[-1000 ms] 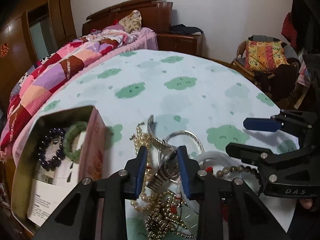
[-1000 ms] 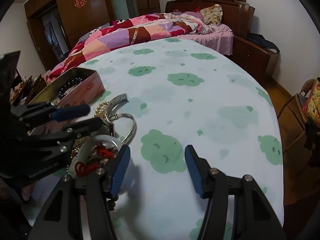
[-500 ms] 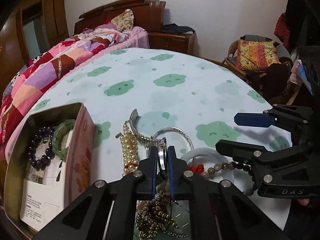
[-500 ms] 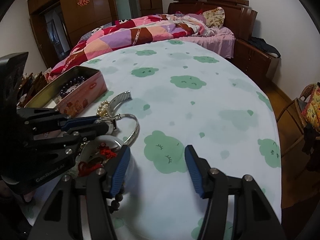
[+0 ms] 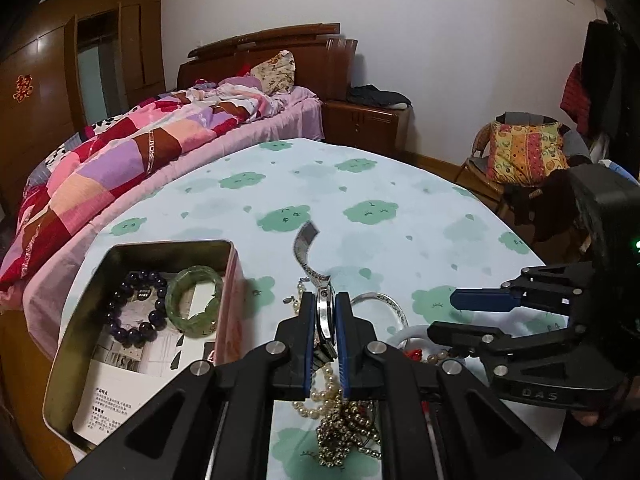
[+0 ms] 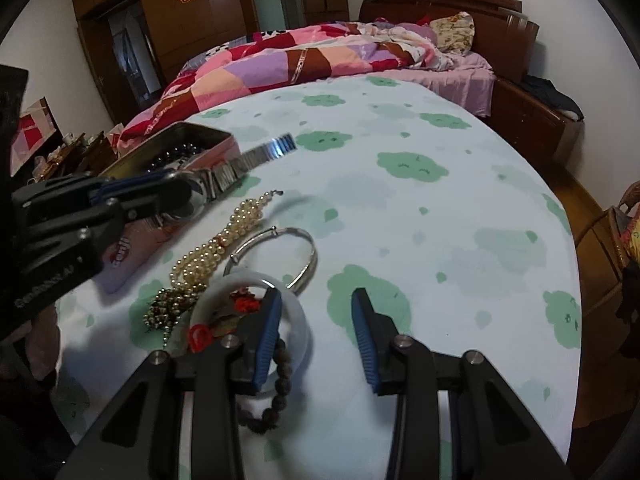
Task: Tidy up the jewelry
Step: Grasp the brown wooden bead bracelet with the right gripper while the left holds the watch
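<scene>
The left gripper (image 5: 325,312) is pinched on the case of a metal wristwatch (image 5: 325,316), its blue pads pressed to either side. The watch is off the cloth; its steel band (image 6: 256,156) sticks out past the fingertips toward the tin. Under that gripper lie a heap of small gold beads (image 5: 344,436) and a pearl strand (image 6: 224,240) on the cloud-print cloth (image 5: 360,184).

The right gripper (image 6: 316,320) is closing, with bare cloth between its pads. Its left finger (image 6: 268,336) hangs over the rim of a white bangle (image 6: 296,320), which rings some red cord knots (image 6: 244,300). A dark wooden bead bracelet (image 6: 276,392) lies under that finger, nearest the camera.

Just beyond the white bangle lies a thin silver bangle (image 6: 304,256), touching it.

Left of the watch stands an open metal tin (image 5: 120,252), holding a dark purple bead bracelet (image 5: 136,308) and a green jade bangle (image 5: 194,296) on printed paper.

Farther back is a bed with a patchwork quilt (image 5: 120,160).
</scene>
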Available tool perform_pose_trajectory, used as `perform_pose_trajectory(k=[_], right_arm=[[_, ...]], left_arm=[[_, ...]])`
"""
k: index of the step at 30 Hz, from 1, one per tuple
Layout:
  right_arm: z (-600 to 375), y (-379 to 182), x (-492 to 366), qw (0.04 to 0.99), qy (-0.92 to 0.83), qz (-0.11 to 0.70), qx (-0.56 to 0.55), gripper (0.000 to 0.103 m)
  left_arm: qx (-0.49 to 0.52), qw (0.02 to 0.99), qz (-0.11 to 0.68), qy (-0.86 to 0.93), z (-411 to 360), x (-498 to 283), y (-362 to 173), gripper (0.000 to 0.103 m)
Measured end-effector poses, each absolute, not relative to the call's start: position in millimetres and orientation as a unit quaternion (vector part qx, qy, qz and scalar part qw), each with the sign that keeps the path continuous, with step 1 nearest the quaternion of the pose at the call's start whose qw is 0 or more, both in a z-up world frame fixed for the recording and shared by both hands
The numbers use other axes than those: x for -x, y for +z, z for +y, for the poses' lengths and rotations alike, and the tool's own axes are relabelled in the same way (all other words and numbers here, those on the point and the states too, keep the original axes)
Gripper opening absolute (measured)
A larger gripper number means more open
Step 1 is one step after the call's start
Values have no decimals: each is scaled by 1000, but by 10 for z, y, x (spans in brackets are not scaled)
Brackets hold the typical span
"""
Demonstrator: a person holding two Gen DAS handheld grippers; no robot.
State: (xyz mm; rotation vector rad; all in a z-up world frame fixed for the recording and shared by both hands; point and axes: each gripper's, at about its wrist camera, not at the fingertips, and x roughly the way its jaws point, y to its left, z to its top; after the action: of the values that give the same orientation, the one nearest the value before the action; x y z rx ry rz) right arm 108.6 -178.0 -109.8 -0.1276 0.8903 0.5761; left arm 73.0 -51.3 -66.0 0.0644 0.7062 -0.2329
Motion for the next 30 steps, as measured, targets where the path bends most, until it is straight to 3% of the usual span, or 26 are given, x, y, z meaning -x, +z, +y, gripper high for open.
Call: perform_pose_trajectory(k=[17, 19, 20, 30], right_arm=[[-1909, -1142, -792, 843, 286, 451, 61, 40], [-1906, -1159, -763, 837, 298, 455, 55, 26], [-1898, -1153, -750, 835, 305, 456, 54, 11], [-2002, -737, -655, 870, 295, 393, 33, 11]], left_arm=[[-20, 935, 336, -108, -406, -603, -629, 9], [-19, 935, 337, -107, -399, -600, -631, 9], [-19, 936, 336, -107, -396, -602, -631, 9], [-8, 943, 316, -102, -313, -531, -494, 9]])
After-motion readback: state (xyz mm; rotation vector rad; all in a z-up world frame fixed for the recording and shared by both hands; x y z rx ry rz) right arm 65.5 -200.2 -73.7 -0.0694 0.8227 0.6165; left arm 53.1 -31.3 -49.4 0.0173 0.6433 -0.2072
